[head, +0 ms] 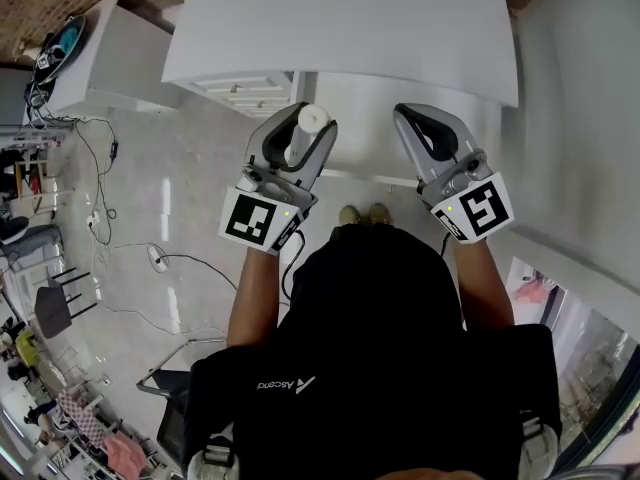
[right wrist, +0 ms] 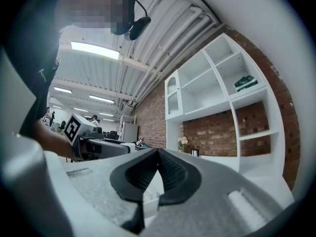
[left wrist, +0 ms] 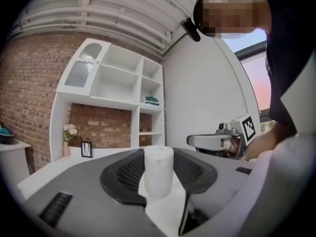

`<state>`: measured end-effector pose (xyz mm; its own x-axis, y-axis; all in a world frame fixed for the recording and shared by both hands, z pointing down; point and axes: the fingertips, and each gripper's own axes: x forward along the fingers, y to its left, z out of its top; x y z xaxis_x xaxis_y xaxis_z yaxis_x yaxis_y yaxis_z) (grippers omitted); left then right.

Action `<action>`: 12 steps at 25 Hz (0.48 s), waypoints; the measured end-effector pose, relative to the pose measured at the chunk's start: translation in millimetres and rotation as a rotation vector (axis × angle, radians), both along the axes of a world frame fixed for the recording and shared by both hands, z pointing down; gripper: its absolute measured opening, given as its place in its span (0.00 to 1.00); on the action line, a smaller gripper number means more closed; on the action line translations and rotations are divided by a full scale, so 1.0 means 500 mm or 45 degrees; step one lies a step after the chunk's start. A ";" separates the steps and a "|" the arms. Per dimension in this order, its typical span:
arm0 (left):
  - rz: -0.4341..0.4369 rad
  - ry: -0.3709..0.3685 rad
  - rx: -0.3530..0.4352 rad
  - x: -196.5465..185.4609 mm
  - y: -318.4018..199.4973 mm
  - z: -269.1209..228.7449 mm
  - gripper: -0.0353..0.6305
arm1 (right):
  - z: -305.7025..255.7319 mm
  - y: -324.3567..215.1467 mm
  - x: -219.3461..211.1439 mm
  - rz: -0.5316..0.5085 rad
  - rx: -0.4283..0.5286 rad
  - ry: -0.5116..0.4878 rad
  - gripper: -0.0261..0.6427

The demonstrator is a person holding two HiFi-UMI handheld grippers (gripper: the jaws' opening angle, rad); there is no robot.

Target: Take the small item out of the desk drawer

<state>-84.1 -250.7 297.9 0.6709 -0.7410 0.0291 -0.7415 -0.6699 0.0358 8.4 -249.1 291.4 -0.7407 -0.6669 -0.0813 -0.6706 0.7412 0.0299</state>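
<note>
One roll pinched, one pair idle: carry it clear without letting it slip

The left tongs (head: pixel 306 128) are clamped on the small item, a white cylinder (left wrist: pixel 158 171). It stands upright between the two dark pads, gripped near its middle, with its top showing above them. The right tongs (right wrist: pixel 157 152) are pressed together at the tips with nothing between them, held beside the left pair and apart from it. Both pairs point forward toward the white desk (head: pixel 340 28), which lies ahead of their tips. Beyond the left tongs sits a white drawer front (head: pixel 245 86); I cannot tell whether it stands open.

Judging from this, the item is out of the drawer and lifted, so the step in hand is carrying it clear. The cylinder looks smooth and could slide through the pads if the squeeze slackens, so hold an even pressure. Carry it upright and slowly. Hold the right pair off to its own side so the two do not knock. Rest the cylinder on the desk surface ahead before loosening the grip.
</note>
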 end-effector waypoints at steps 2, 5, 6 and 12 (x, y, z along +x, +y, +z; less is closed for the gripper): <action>-0.004 -0.010 0.030 -0.004 0.015 -0.015 0.32 | -0.012 0.014 -0.001 0.006 0.013 -0.005 0.04; -0.008 0.016 0.062 -0.004 0.029 -0.034 0.32 | -0.027 0.030 -0.002 0.014 0.024 -0.032 0.04; -0.011 0.038 0.076 -0.003 0.029 -0.042 0.32 | -0.030 0.031 -0.002 0.016 0.025 -0.042 0.04; -0.009 0.055 0.092 -0.010 0.038 -0.064 0.32 | -0.051 0.038 -0.005 0.034 0.041 -0.068 0.04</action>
<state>-89.0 -231.4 265.6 0.6652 -0.7447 -0.0533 -0.7450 -0.6668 0.0193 5.9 -230.0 265.7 -0.7165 -0.6830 -0.1417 -0.6916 0.7221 0.0170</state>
